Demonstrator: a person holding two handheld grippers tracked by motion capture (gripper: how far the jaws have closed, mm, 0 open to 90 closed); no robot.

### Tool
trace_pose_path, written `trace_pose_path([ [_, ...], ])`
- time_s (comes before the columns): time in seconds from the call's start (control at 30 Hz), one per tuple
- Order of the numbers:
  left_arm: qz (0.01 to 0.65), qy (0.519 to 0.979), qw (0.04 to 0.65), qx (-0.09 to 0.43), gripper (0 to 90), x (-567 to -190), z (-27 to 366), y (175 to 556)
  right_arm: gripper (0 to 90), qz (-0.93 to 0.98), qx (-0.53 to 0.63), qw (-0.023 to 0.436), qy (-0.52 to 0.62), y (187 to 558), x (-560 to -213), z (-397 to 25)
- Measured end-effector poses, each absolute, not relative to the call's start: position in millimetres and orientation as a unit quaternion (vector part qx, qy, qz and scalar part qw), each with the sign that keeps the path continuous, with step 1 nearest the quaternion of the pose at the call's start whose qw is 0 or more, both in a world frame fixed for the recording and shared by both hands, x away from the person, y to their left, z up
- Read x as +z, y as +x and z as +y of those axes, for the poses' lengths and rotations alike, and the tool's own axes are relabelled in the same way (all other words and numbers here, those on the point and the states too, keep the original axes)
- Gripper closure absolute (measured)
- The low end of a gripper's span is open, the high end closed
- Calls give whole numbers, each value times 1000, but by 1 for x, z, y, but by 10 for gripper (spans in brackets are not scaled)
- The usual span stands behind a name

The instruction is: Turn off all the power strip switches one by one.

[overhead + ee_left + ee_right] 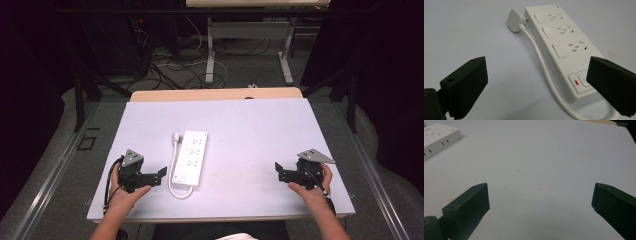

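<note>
A white power strip lies lengthwise near the middle-left of the table, with three sockets, rocker switches and a red indicator at its near end. Its white cable loops from the near end along the left side to a white plug lying beside the far end. My left gripper rests open just left of the strip's near end, nothing between its jaws. My right gripper is open over bare table at the right; a strip corner shows far off.
The table top is a pale sheet on a wooden board. Beyond its far edge lie floor cables and the legs of another table. Dark curtains flank both sides.
</note>
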State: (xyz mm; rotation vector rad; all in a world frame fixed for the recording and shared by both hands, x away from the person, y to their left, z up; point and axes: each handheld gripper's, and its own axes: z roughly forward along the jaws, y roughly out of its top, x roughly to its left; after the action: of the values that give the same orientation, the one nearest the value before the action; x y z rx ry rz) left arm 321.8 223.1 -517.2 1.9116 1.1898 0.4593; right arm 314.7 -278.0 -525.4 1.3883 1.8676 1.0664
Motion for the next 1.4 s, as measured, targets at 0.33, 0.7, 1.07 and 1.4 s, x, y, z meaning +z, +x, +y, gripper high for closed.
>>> trace_pose_path([
  [0.33,478,744,438,163,89,-514,216,322,29,700,395,284,522,314,-530,-276],
  [0.7,463,758,435,153,239,-514,200,316,56,704,391,285,520,315,-531,-276],
  [1.07,458,768,407,184,499,-512,195,312,59,704,389,278,526,317,-533,-277],
  [1.4,463,769,398,188,553,-514,191,312,65,710,390,271,520,319,-535,-275],
])
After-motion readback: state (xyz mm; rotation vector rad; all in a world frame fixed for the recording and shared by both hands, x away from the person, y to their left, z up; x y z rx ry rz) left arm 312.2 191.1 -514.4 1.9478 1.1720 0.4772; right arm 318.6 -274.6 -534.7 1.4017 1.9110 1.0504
